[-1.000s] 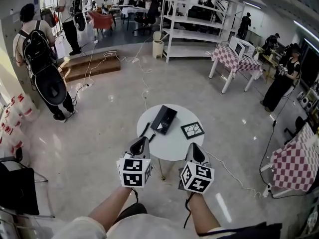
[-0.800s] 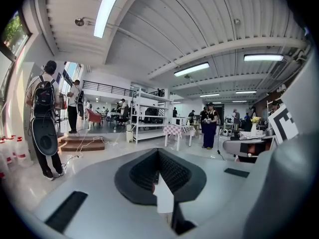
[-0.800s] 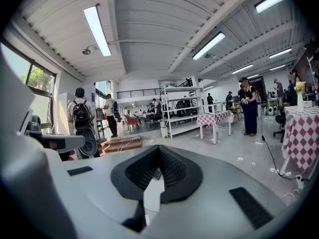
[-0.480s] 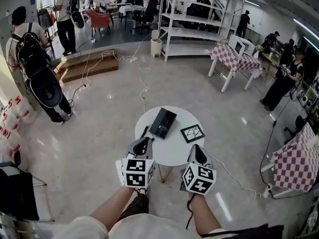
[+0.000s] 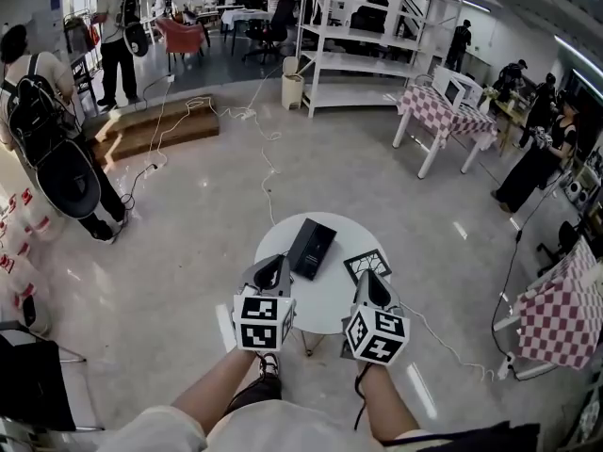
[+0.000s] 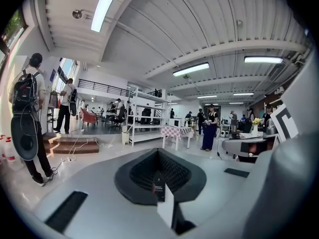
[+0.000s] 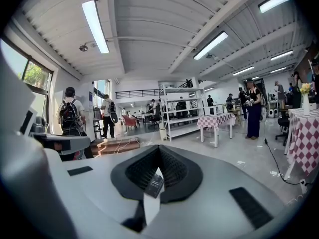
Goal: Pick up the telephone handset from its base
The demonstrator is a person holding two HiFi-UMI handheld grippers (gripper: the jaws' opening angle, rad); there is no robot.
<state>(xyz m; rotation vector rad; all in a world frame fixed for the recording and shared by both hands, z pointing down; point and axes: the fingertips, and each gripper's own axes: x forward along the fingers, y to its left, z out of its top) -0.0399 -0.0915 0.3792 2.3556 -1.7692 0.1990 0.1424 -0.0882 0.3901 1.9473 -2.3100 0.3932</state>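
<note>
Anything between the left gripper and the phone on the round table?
Nothing visible. Only bare round table lies between the shut left gripper and the telephone. The patterned square lies to the telephone's right, off that line, by the right gripper.

Table [image 5: 325, 301] rim partly behind left claw [image 5: 273, 266]

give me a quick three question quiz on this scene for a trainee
1. True or false: the left gripper and the right gripper both have shut, empty fingers.
2. Which lies nearer the left gripper on the white table: A the telephone, or B the patterned square?
3. Fill in: the table top is ___ in shape.
Key: 1 true; 2 A; 3 round.
</note>
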